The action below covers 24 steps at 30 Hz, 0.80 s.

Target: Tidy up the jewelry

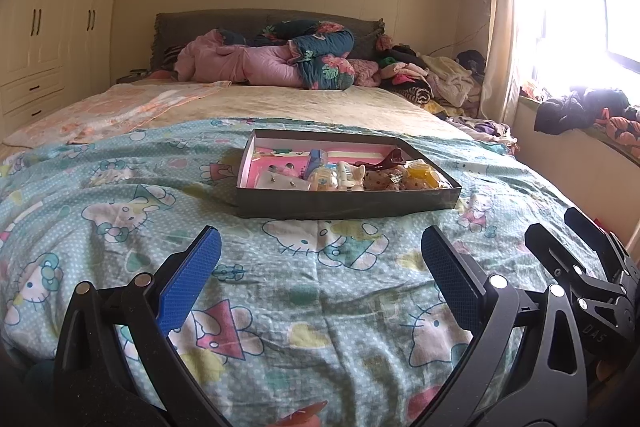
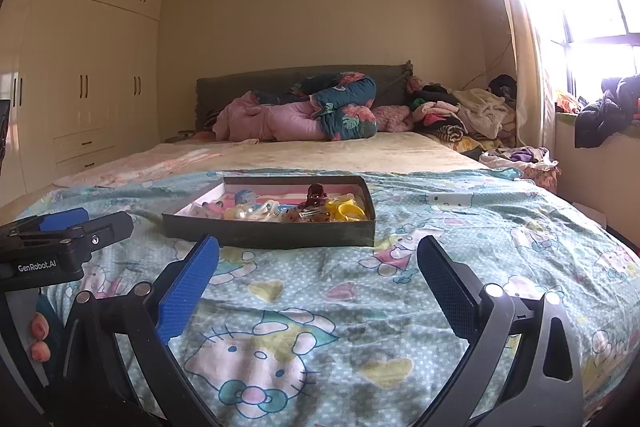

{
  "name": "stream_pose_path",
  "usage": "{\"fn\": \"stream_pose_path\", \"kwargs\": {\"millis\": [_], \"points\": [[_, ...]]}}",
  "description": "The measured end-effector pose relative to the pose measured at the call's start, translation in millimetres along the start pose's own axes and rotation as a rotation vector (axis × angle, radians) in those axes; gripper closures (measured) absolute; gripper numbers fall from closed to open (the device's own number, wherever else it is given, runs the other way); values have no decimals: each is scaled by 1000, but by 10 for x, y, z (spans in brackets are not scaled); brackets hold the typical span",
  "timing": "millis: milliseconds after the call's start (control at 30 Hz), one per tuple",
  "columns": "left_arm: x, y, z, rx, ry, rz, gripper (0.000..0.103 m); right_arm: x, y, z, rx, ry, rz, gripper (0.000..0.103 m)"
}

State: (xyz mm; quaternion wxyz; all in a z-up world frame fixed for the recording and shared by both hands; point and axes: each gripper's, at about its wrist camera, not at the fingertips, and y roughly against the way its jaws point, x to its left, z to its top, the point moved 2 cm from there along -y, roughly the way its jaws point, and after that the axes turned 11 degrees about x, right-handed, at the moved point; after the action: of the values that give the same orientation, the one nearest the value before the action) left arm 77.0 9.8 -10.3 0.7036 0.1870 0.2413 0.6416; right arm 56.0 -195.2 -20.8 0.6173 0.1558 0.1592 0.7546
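Ahead, jewelry box point(image 1: 348, 201), beyond both spread grippers' fingers point(image 1: 191, 283).

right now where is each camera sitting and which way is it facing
Left wrist view: sits on the left gripper, low over the bedspread, facing the headboard; the tray of jewelry lies ahead, slightly right. Its own blue pads show, spread open, and the right gripper at the right edge.
Right wrist view: sits on the right gripper, facing the same way; the tray lies ahead, slightly left. Its pads are open; the left gripper and fingertips show at left.
Shared: tray, bedspread, headboard, wardrobe, window.
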Motion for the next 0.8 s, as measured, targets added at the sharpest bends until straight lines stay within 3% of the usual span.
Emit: {"fn": "stream_pose_path", "kwargs": {"millis": [800], "points": [[6,-3,-4,4,4,8,11,31,2,4,0,5,2,6]]}}
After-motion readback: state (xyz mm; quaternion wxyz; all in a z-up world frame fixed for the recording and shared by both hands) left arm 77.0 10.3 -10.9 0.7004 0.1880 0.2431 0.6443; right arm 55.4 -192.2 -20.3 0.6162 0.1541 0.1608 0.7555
